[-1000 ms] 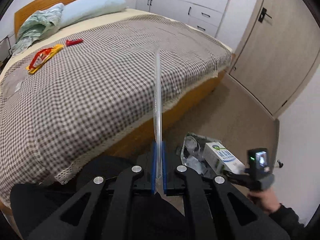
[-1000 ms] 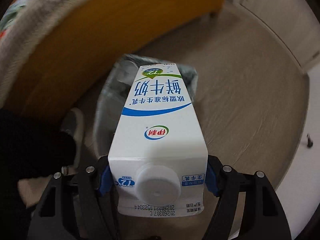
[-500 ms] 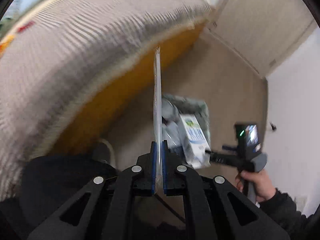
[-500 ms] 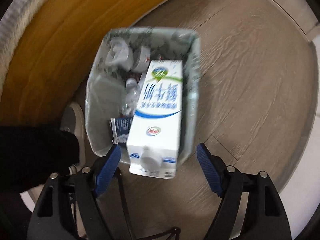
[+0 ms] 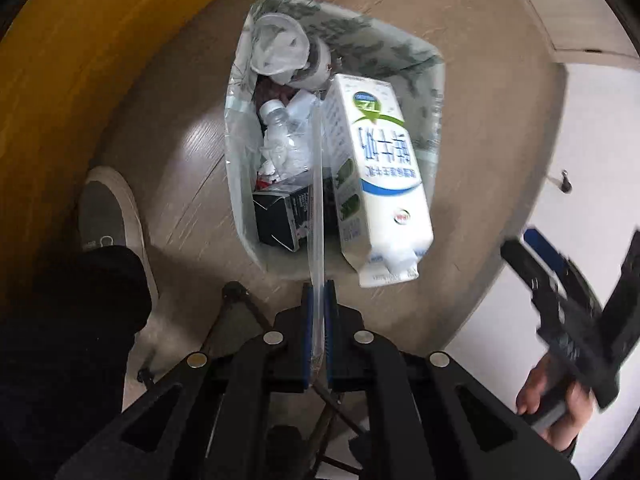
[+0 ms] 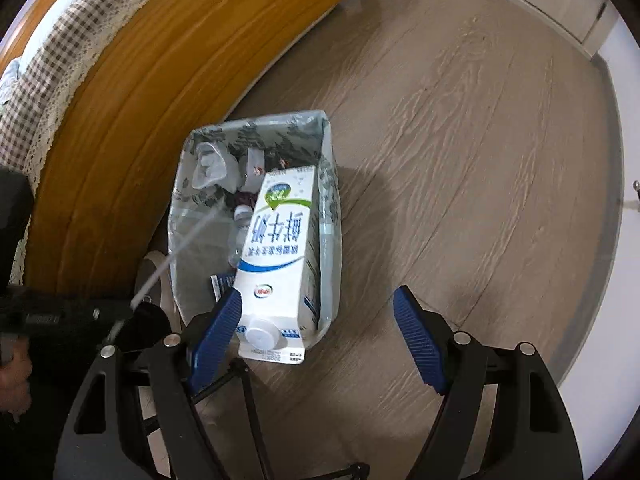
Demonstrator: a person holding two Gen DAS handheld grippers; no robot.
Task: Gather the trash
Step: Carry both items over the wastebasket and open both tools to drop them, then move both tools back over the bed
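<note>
Left gripper [image 5: 316, 312]: jaws together, clamped on a thin clear plastic strip [image 5: 316, 200], seen edge-on. A second ago it pointed across the bed; now it's tipped down, and the strip's far end reaches over the open trash bin [image 5: 240, 184]. Strip is not released yet.

Right gripper [image 6: 318, 332]: jaws apart, nothing between the pads. A second ago they were clamped on the milk carton [image 6: 280, 256]; half a second ago it was already free and dropping. Now the carton lies in the bin, bottom end deep inside, cap end propped over the near rim. In the left wrist view the right gripper is off to the right of the bin, blurred, with the person's hand [image 5: 556, 408] on the grip.

So the carton is binned, though it sits high and takes up the right half of the opening. My read: the strip should drop into the left half, over the black box [image 5: 288, 216] and crushed bottle [image 5: 280, 136]. Risk: the strip is light and long, so it could hang on the rim or the carton rather than fall in.

Further out: a shoe [image 5: 108, 208] just left of the bin, wooden bed frame [image 6: 160, 92] beyond it, and bare floor [image 6: 480, 140] to the right.
</note>
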